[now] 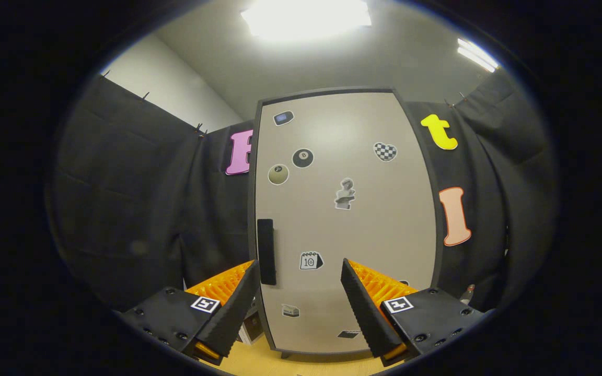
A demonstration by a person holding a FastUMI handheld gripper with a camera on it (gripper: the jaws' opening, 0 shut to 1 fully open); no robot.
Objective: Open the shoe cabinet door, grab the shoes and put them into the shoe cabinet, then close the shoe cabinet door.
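The claw [298,271] is spread wide and holds nothing, its two fingers [238,308] pointing at the front of the shoe cabinet [345,224]. The cabinet stands upright just ahead, against the black cloth wall of the booth, and its door [363,240] is closed: the pale panel sits flush in its dark frame, dotted with small stickers [345,194]. A dark vertical handle [266,251] runs along the door's left edge, about halfway up. In this view it sits just above and beside the tip of the left finger, apparently a little beyond it; whether the finger touches it I cannot tell.

The step in hand looks like the first one, opening the door, and the claw seems lined up for the approach rather than gripping yet. Nothing of the door has swung out.

The next move likely calls for shifting the claw left so the handle falls between the fingers, pinching it, and pulling outward in an arc; the handle's place suggests the hinges are on the right side. The wooden floor [259,363] shows below the cabinet's base. No shoe can be made out with confidence.
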